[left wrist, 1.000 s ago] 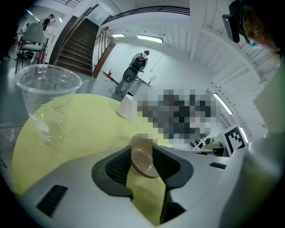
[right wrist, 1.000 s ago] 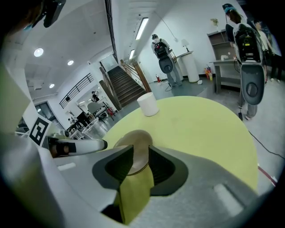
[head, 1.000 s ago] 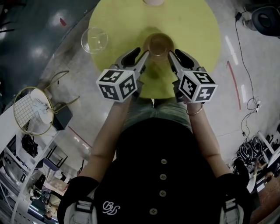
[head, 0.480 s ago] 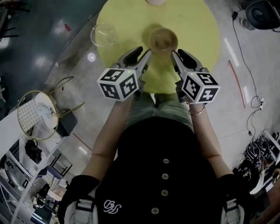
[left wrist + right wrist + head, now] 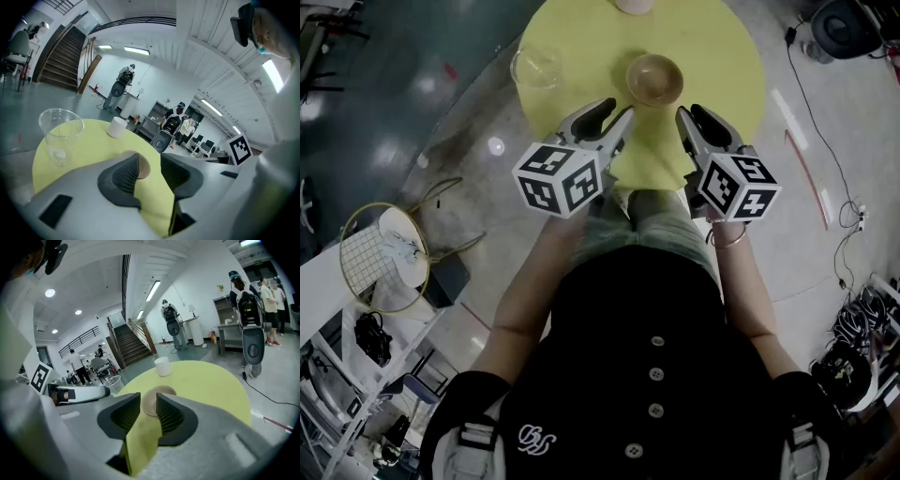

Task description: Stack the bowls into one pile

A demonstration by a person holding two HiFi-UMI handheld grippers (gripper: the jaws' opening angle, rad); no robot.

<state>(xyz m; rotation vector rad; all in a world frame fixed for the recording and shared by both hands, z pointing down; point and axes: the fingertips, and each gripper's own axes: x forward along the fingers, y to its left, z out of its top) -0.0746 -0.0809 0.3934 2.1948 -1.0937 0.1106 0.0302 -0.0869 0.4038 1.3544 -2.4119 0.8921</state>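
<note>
A brown bowl rests on the round yellow table, beyond both grippers. My left gripper and right gripper hover side by side over the table's near edge, short of the bowl and not touching it. Both are open with nothing between the jaws. In the left gripper view the bowl shows through the gap of the left gripper. The right gripper view shows the bowl just past the right gripper. Whether it is one bowl or several nested, I cannot tell.
A clear cup stands near the table's left edge, left of the bowl. A white cup sits at the far edge. Around the table is bare floor, with cables at the right and a wire basket at the left.
Both grippers, whose tips flanked the brown bowl, have drawn back toward the person and risen. The bowl stays on the table.
</note>
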